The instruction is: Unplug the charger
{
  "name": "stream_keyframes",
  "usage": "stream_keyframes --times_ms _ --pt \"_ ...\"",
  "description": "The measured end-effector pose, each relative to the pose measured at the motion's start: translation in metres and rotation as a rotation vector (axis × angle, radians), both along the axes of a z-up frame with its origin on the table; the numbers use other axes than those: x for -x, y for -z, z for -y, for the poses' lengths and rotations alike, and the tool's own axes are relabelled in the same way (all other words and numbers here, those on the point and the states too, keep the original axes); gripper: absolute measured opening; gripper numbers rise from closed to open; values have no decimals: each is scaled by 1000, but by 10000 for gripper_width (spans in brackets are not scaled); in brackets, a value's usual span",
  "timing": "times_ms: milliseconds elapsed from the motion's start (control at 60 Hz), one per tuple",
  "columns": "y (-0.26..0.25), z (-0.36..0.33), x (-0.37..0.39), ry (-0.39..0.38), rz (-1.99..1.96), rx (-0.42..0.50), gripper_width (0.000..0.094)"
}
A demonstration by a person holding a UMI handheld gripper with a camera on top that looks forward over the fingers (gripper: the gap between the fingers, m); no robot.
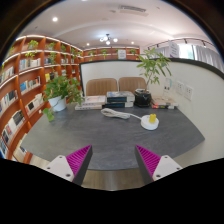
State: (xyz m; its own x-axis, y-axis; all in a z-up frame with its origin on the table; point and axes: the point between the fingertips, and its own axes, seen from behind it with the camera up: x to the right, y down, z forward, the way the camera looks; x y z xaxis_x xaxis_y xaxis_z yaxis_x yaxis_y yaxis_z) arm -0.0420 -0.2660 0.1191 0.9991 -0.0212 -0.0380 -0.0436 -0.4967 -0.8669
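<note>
A white round charger [150,122] with a yellow mark sits on the grey table [100,135], toward its far right side. A white cable [118,114] runs from it leftward across the table toward the back. My gripper [113,160] is open and empty, its two fingers wide apart with magenta pads [79,158] showing. It hovers over the table's near edge, well short of the charger, which lies beyond the right finger.
Two potted plants stand at the table, one at the left [62,90] and one at the back right [153,68]. Books and black boxes [118,99] line the far edge. Two chairs [116,86] stand behind. Bookshelves [25,85] cover the left wall.
</note>
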Motion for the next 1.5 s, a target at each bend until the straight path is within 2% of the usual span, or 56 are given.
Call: stream_keyframes --times_ms 83,100,133,233,433,550,667,717,750,800,850,1033,1100,1133,1267,1317,1400,1467,1500 --pt "24 -19 -32 44 6 26 855" --pt "10 1 -26 57 8 37 856" --pt "33 -28 -63 69 14 41 856" --pt "50 -63 -119 112 28 60 846" --pt "67 -142 -187 129 50 58 786" --pt "82 -185 -208 109 42 67 661" --pt "93 -219 -219 87 38 65 597" --pt "93 -231 -215 45 42 47 548" --pt "94 -236 -212 14 45 46 483" --pt "95 -240 -205 -19 26 49 334" --pt "95 -243 -212 -8 41 60 208" --pt "96 -243 -210 -22 13 85 100" --pt "95 -245 -212 -21 -5 130 72" --pt "81 -248 -208 -16 -52 117 59" --pt "-109 -299 -261 5 -9 -241 58" --pt "-153 -297 -286 36 -26 -305 58" --pt "-163 -297 -323 70 -66 -298 58" --pt "-130 -293 -351 100 -61 -239 58" --pt "-109 -293 -365 110 -44 -181 57"
